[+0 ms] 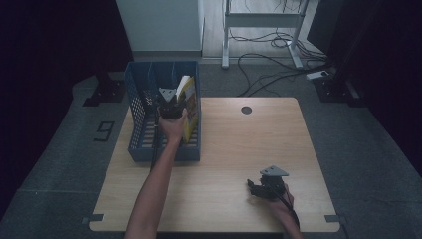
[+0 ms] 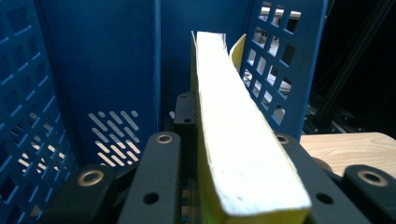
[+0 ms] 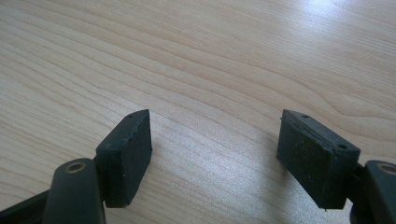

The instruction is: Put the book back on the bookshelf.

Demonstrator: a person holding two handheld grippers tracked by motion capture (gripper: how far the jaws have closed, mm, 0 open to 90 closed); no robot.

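Where the high view looks down on the wooden tabletop, the left gripper reaches into a blue perforated file rack standing at the far left edge, holding a yellow-covered book upright in the rack's right-hand compartment. The right gripper rests on the tabletop near the front right corner, well apart from the rack.

Left gripper view: the jaws are clamped on the book across its covers, its pale page edge facing the camera. A blue divider wall stands just to its left and the rack's perforated side wall to its right. Whether the book's lower edge already touches the rack floor cannot be told.

Right gripper view: the jaws stand apart over bare wood grain, with nothing between them.

Likely risk: released before the book is seated, it may tip against a wall or fan its pages open; a skewed descent could catch a cover on the divider.
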